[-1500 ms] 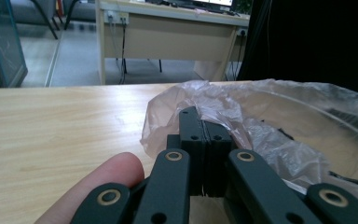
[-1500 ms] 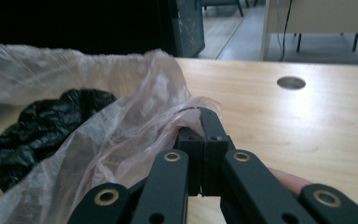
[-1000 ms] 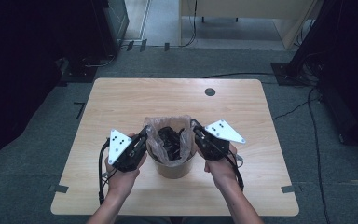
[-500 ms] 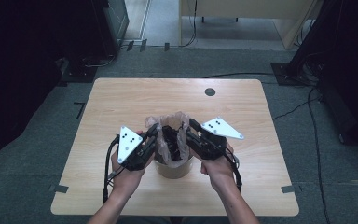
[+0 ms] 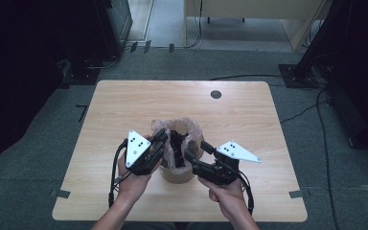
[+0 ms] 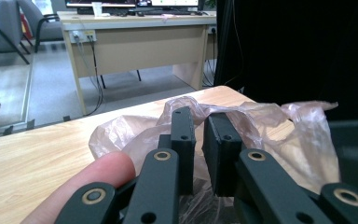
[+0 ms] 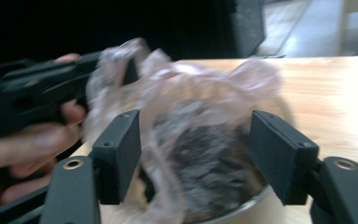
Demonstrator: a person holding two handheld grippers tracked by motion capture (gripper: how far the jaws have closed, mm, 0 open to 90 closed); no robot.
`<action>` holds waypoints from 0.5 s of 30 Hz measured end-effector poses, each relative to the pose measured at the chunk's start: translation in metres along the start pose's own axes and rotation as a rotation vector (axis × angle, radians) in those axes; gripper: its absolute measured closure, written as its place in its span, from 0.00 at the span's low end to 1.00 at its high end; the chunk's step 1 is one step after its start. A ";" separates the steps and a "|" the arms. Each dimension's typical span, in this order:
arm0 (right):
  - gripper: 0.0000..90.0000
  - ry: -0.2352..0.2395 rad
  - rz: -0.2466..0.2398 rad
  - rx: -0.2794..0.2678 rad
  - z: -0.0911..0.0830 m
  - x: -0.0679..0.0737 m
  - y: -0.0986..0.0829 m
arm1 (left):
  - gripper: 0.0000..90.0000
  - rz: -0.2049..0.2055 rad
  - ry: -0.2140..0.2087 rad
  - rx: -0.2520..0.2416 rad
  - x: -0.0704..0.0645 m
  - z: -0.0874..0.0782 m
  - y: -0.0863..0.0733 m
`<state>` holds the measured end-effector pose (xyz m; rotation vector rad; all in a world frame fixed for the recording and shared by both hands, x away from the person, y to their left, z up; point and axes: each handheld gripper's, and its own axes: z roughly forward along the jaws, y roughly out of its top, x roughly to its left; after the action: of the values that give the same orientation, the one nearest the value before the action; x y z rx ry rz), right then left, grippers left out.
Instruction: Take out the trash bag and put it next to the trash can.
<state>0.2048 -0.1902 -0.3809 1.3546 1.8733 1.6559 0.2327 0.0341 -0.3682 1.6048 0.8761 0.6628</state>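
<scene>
Since half a second back the right gripper (image 5: 195, 154) has slid off toward the table's right edge and dropped a bit nearer the front edge, and the bag's right rim looks pulled open with it. Left gripper (image 5: 164, 135) has barely shifted.

Setup: a bin (image 5: 177, 173) sits near the front edge of the table (image 5: 249, 120), roughly mid-width, lined with a thin pinkish bag (image 5: 188, 125) holding dark stuff. In the left gripper view the jaws are almost pressed together, pinching a fold of the bag's rim. In the right gripper view the jaws stand spread wide with the bag between them, not clamped on anything I can make out (that view is blurry, so the hand is likely moving).

What could go wrong, I reckon: that film is flimsy, so a hard tug from the left pinch could tear it or drag the bin across the table. And if the right closes on loose air, the rim just flops back in.
</scene>
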 end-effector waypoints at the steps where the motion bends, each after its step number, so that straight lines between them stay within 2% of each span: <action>1: 0.36 0.010 -0.012 0.008 0.002 0.003 -0.001 | 0.91 0.000 0.000 0.001 0.000 0.000 0.000; 4: 0.34 0.029 -0.043 0.022 0.007 0.010 -0.004 | 0.91 -0.022 -0.008 0.008 0.001 0.002 0.001; 10: 0.26 0.029 -0.056 0.055 0.018 0.022 -0.008 | 0.91 -0.045 -0.003 0.014 0.005 0.003 0.003; 11: 0.23 0.024 -0.062 0.060 0.020 0.025 -0.008 | 0.91 -0.049 -0.001 0.012 0.005 0.003 0.003; 15: 0.18 -0.049 -0.111 0.072 0.026 0.037 -0.009 | 0.91 -0.059 0.004 0.006 0.009 -0.001 0.005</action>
<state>0.2016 -0.1442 -0.3836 1.2814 1.9589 1.5018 0.2383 0.0413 -0.3630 1.5773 0.9249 0.6230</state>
